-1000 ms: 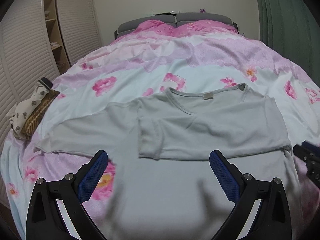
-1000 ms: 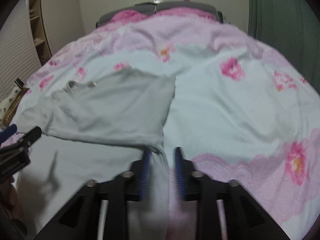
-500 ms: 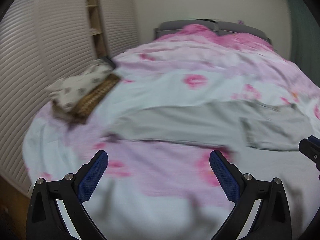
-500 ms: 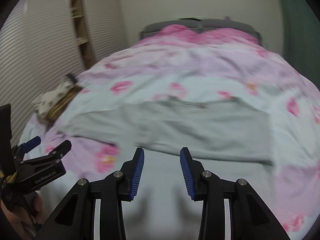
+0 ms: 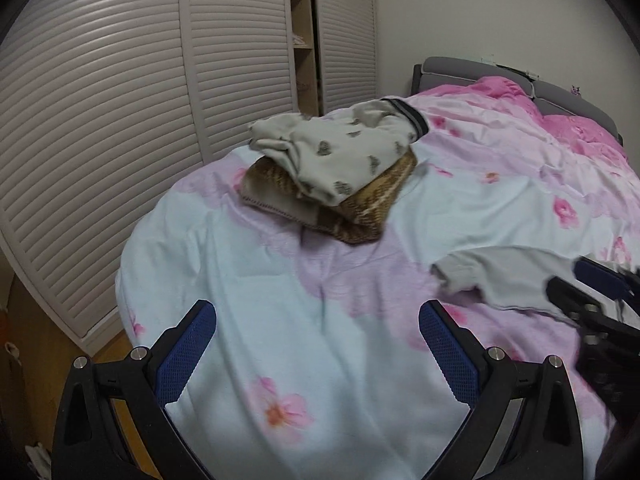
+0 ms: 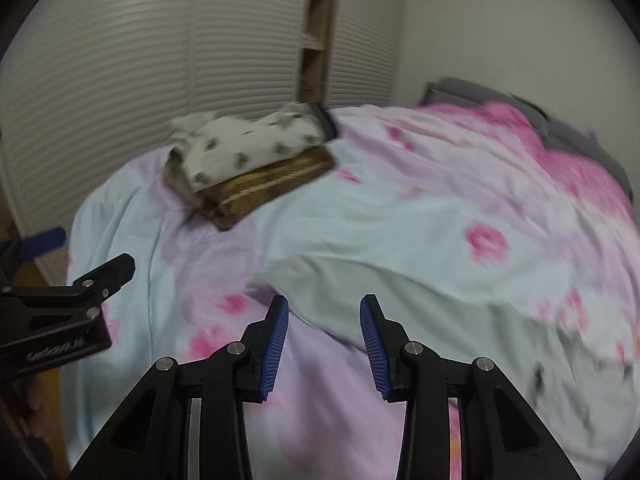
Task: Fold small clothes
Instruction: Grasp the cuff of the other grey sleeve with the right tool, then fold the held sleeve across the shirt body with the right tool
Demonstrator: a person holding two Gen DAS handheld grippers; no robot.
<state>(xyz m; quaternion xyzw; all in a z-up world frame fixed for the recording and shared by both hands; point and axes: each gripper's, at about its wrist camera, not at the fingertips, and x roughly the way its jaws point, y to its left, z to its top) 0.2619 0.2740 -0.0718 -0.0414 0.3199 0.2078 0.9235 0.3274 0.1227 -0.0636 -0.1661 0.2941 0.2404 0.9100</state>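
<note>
Left wrist view shows a bed (image 5: pixel 304 280) covered by a pale blue and pink flowered quilt (image 5: pixel 256 264), with slatted wardrobe doors (image 5: pixel 120 100) along its left side and a grey headboard (image 5: pixel 460 68) at the far right. On the far left part of the quilt sits a stack of folded clothes (image 5: pixel 340 168): a cream printed piece on top of a brown patterned one. A grey shirt (image 5: pixel 504 276) lies flat on the quilt to the right, one sleeve end pointing left, well apart from the stack. The left gripper (image 5: pixel 318 350) hangs over bare quilt at the near edge, its blue fingers (image 5: pixel 186 350) spread wide with nothing between them. The right gripper (image 5: pixel 592 292) shows at the right edge, over the shirt.

Right wrist view is blurred. The right gripper (image 6: pixel 324 346) is above the near edge of the grey shirt (image 6: pixel 360 292), its fingers (image 6: pixel 274 346) parted with a gap and clamping nothing. The left gripper (image 6: pixel 80 264) appears at the left edge.
</note>
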